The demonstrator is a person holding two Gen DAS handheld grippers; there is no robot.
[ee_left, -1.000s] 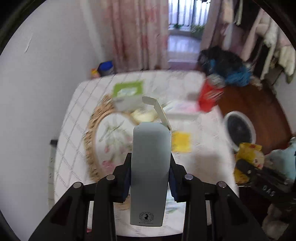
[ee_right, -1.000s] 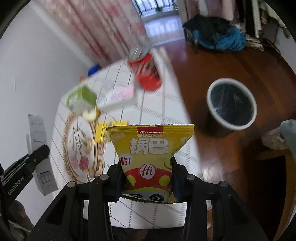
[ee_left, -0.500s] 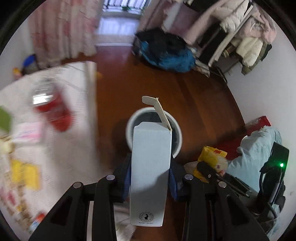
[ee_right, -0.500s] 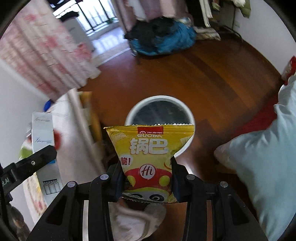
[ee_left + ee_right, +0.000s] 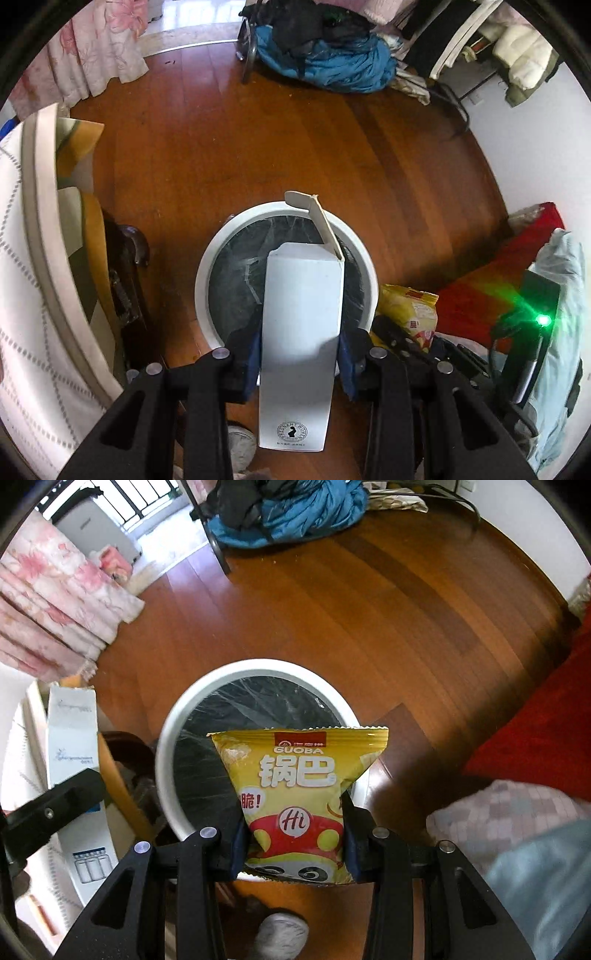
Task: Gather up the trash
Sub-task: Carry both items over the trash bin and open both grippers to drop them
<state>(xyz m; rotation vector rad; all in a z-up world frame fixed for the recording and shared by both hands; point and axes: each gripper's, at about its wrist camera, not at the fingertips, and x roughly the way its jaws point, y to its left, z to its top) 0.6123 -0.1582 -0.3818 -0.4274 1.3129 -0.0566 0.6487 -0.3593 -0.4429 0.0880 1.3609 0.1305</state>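
Note:
My left gripper (image 5: pixel 300 349) is shut on a tall white carton (image 5: pixel 301 332) with an open top flap. The carton's upper end hangs over a round white trash bin (image 5: pixel 218 254) lined with a black bag, standing on the wooden floor. My right gripper (image 5: pixel 293 843) is shut on a yellow snack bag (image 5: pixel 299 775), which hangs over the near side of the same bin (image 5: pixel 173 720). In the right wrist view the carton (image 5: pixel 72 738) and a left gripper finger (image 5: pixel 51 812) show at the left. The snack bag (image 5: pixel 410 306) shows at the right in the left wrist view.
A table with a white checked cloth (image 5: pixel 22 295) stands left of the bin. A chair heaped with blue and dark clothes (image 5: pixel 325 48) sits at the far side of the floor. Pink floral curtains (image 5: pixel 48 602) hang far left. A red cloth (image 5: pixel 535 720) and light blue bedding (image 5: pixel 561 295) lie to the right.
Both grippers have swung from the table toward the floor bin. The bin has grown larger and now sits directly under the carton and the snack bag. Both grips are unchanged.

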